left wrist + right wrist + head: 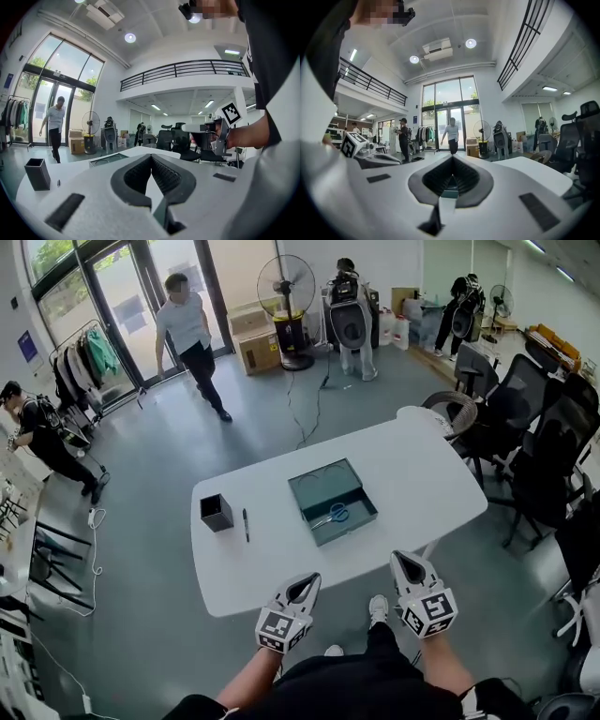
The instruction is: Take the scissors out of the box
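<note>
An open dark green box (330,491) lies on the white table (422,474), right of its middle. Scissors (335,514) with blue handles lie inside it near the front wall. Both grippers hover at the table's near edge, short of the box. My left gripper (312,578) is shut and empty, its jaws meeting at the tip (151,156). Further right, my right gripper (401,560) is also shut with nothing held (452,157). In the left gripper view the box (108,158) shows low beyond the jaws.
A black pen cup (217,512) and a pen (246,524) sit on the table's left part. Black office chairs (548,456) crowd the right side. A person (192,338) walks across the floor beyond the table, near a fan (289,296) and cardboard boxes (255,338).
</note>
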Demonstrator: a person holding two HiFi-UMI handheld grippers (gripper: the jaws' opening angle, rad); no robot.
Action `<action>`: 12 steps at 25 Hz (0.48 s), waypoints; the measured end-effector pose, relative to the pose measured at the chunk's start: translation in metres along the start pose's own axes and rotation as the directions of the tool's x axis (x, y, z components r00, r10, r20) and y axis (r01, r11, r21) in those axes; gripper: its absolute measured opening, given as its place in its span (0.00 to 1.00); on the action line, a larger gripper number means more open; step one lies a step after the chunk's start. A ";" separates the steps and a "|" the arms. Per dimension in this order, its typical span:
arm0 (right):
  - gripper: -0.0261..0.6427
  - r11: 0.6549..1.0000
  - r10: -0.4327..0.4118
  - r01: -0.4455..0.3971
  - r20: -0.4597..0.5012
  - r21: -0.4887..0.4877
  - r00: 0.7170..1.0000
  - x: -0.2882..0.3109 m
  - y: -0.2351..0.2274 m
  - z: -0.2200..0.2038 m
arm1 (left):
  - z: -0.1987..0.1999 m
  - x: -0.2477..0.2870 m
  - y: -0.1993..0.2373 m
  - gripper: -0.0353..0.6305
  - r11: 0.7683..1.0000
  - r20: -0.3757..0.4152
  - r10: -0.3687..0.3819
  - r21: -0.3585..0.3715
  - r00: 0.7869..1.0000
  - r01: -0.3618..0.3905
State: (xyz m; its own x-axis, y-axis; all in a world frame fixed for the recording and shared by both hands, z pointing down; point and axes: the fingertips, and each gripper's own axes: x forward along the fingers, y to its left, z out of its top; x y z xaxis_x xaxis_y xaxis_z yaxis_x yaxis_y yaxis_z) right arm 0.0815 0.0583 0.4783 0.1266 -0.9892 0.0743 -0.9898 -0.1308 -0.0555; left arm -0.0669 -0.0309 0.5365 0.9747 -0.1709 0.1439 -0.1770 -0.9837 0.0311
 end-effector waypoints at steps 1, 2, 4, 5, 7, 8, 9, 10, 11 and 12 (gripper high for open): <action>0.05 1.000 0.011 -0.011 -0.002 0.006 1.000 0.008 -0.005 -0.001 | 0.001 0.006 0.004 0.07 1.000 -0.002 0.012 -0.004 1.000 -0.012; 0.05 1.000 0.025 -0.025 -0.003 0.010 1.000 0.015 -0.011 -0.001 | 0.002 0.012 0.009 0.07 1.000 -0.004 0.024 -0.008 1.000 -0.024; 0.05 0.998 0.059 -0.059 -0.006 0.008 0.998 0.031 -0.023 -0.002 | 0.004 0.027 0.018 0.07 0.998 -0.006 0.054 -0.012 0.999 -0.054; 0.05 0.997 0.074 -0.074 -0.009 0.007 0.997 0.040 -0.030 -0.002 | 0.004 0.035 0.024 0.07 0.997 -0.008 0.070 -0.012 0.998 -0.070; 0.05 0.995 0.097 -0.097 -0.014 0.012 0.995 0.058 -0.045 -0.001 | 0.007 0.052 0.035 0.07 0.995 -0.014 0.100 -0.013 0.995 -0.100; 0.05 0.994 0.108 -0.108 -0.016 0.015 0.994 0.066 -0.053 0.000 | 0.009 0.061 0.040 0.07 0.994 -0.015 0.113 -0.013 0.994 -0.113; 0.05 0.993 0.121 -0.120 -0.019 0.017 0.993 0.074 -0.061 0.001 | 0.011 0.070 0.044 0.07 0.992 -0.016 0.127 -0.014 0.992 -0.127; 0.05 0.991 0.135 -0.135 -0.022 0.018 0.991 0.083 -0.070 0.002 | 0.013 0.079 0.049 0.07 0.990 -0.018 0.143 -0.014 0.990 -0.143; 0.05 0.988 0.152 -0.152 -0.026 0.017 0.988 0.091 -0.078 0.003 | 0.014 0.088 0.054 0.07 0.987 -0.022 0.162 -0.016 0.986 -0.163; 0.05 0.985 0.172 -0.172 -0.033 0.016 0.984 0.099 -0.086 0.003 | 0.015 0.097 0.059 0.07 0.983 -0.027 0.184 -0.022 0.983 -0.184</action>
State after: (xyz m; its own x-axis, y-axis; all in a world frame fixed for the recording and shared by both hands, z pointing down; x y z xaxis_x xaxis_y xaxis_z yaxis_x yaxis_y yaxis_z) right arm 0.1792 -0.0281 0.4871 -0.0481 -0.9942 0.0966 -0.9957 0.0401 -0.0834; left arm 0.0194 -0.1060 0.5371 0.9216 -0.3469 0.1740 -0.3564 -0.9340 0.0256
